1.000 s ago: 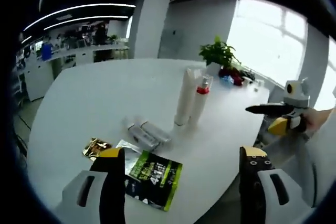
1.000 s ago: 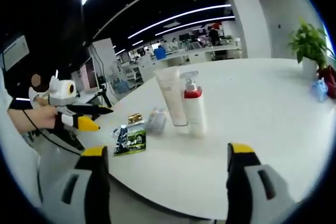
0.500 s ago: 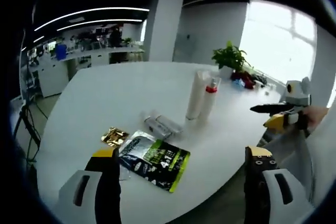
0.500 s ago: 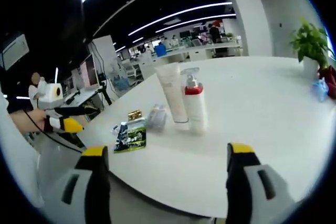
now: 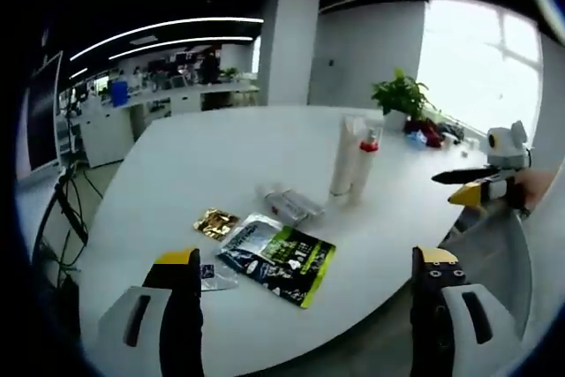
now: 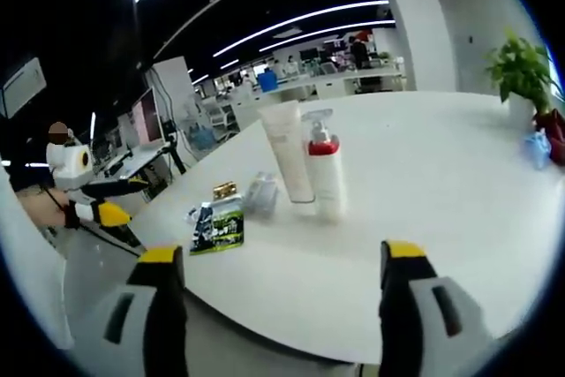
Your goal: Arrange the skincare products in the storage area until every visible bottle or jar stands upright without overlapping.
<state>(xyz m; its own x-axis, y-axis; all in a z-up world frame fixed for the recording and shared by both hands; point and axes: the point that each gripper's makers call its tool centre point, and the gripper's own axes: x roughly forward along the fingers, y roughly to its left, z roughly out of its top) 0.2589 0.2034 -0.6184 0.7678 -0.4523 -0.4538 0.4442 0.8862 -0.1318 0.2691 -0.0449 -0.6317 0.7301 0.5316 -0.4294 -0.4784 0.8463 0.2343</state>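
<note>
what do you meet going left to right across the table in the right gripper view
green sachet → clear packets → white tube → pump bottle → potted plant

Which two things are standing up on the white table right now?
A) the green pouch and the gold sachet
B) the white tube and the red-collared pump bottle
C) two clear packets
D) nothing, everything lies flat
B: the white tube and the pump bottle stand upright side by side, while the green pouch, gold sachet and clear packets lie flat on the table.
</note>
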